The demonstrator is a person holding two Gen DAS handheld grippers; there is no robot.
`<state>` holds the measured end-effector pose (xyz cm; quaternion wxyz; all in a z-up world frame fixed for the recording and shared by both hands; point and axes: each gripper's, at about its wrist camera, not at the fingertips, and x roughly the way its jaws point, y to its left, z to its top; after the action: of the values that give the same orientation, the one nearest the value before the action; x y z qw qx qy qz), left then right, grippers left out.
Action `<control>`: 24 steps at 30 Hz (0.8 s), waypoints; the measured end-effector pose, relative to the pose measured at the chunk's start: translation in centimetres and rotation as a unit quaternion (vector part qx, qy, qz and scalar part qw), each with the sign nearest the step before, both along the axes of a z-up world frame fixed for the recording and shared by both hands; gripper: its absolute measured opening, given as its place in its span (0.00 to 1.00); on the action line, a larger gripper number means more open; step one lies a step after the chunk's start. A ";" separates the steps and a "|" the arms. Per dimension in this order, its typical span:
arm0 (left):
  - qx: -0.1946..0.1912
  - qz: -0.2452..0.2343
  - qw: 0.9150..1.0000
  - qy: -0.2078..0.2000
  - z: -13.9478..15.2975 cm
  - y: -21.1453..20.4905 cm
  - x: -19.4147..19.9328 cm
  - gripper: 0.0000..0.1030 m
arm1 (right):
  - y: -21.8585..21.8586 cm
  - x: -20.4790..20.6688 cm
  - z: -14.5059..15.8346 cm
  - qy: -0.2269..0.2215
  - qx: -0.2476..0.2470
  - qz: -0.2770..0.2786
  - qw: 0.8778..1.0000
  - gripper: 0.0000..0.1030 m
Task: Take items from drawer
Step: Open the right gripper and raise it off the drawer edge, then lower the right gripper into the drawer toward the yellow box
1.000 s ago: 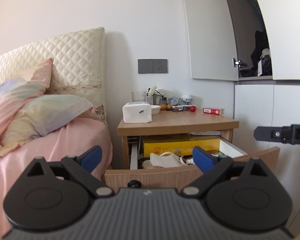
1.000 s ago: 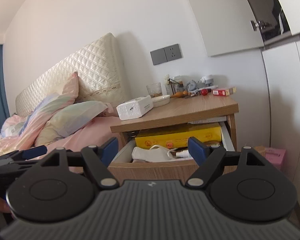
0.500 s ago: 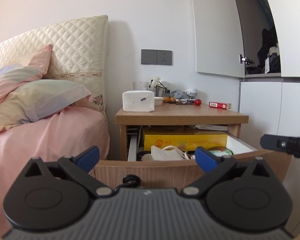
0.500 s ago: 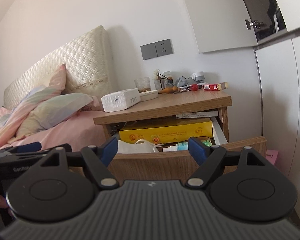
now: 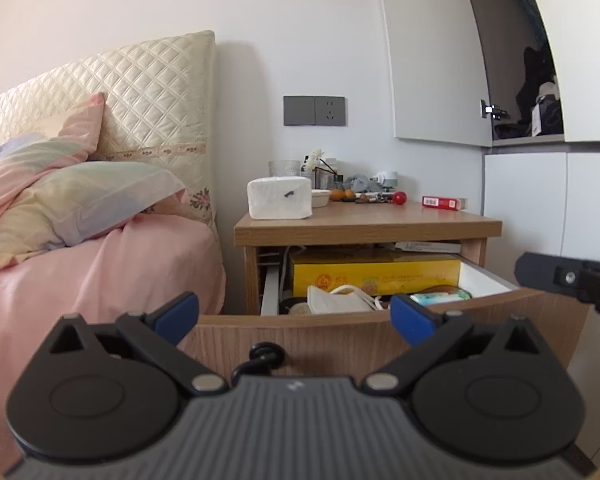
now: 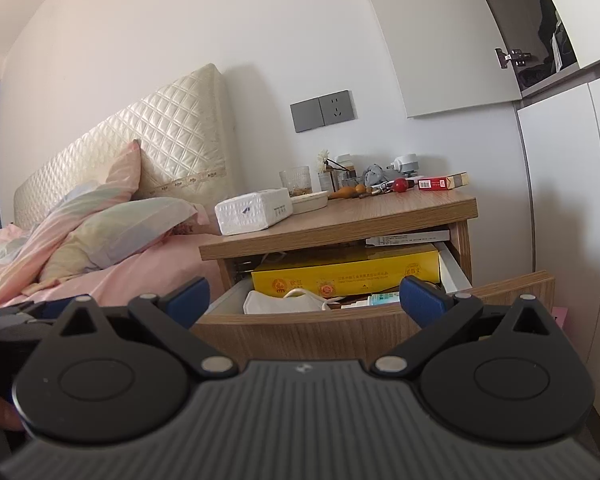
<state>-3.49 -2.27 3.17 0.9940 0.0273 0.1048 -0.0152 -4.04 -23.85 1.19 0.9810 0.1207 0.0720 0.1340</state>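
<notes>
Hovering just before the open drawer, the left gripper and right gripper both gape wide, empty. Inside the drawer lie a white face mask, then a yellow box behind it.

Open drawer juts out from under the nightstand, front panel nearest us. Inside, a long box sits at the back, with a face mask in front of it, toward the left, and a small bottle lying to the mask's right. Up on the nightstand: tissue pack at the left front, a glass behind it, a small carton over at the right. Bed lies left of the nightstand, pillow against the headboard. Wall socket sits above the nightstand.
</notes>
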 end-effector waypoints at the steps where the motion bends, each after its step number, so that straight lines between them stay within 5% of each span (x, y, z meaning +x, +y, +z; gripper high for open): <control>1: 0.002 0.000 1.000 0.002 0.0 -0.1 0.0 1.00 | 0.0 -0.2 0.0 0.000 0.002 -0.002 1.000 1.00; 10: 0.000 -0.023 1.000 0.004 -0.2 -1.0 -0.6 1.00 | -0.4 0.3 1.2 0.012 -0.008 0.038 0.999 1.00; 14: -0.005 -0.031 0.999 0.006 -0.2 -0.9 -0.8 1.00 | -0.6 3.4 4.1 0.011 -0.090 0.109 0.990 1.00; 16: -0.008 -0.035 0.999 0.007 -0.2 -0.8 -0.9 1.00 | -0.3 5.9 5.7 0.025 -0.141 0.142 0.979 1.00; 20: -0.015 -0.044 0.999 0.009 -0.2 -0.7 -0.9 1.00 | 1.3 13.6 7.2 0.160 -0.225 0.226 0.934 1.00; 24: -0.025 -0.054 0.998 0.010 -0.2 -0.8 -0.9 1.00 | 3.2 19.6 6.9 0.260 -0.244 0.257 0.898 1.00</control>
<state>-4.44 -3.03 2.94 0.9909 0.0082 0.1132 -0.0718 15.54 -20.67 8.13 0.8573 -0.1146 0.3838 0.3235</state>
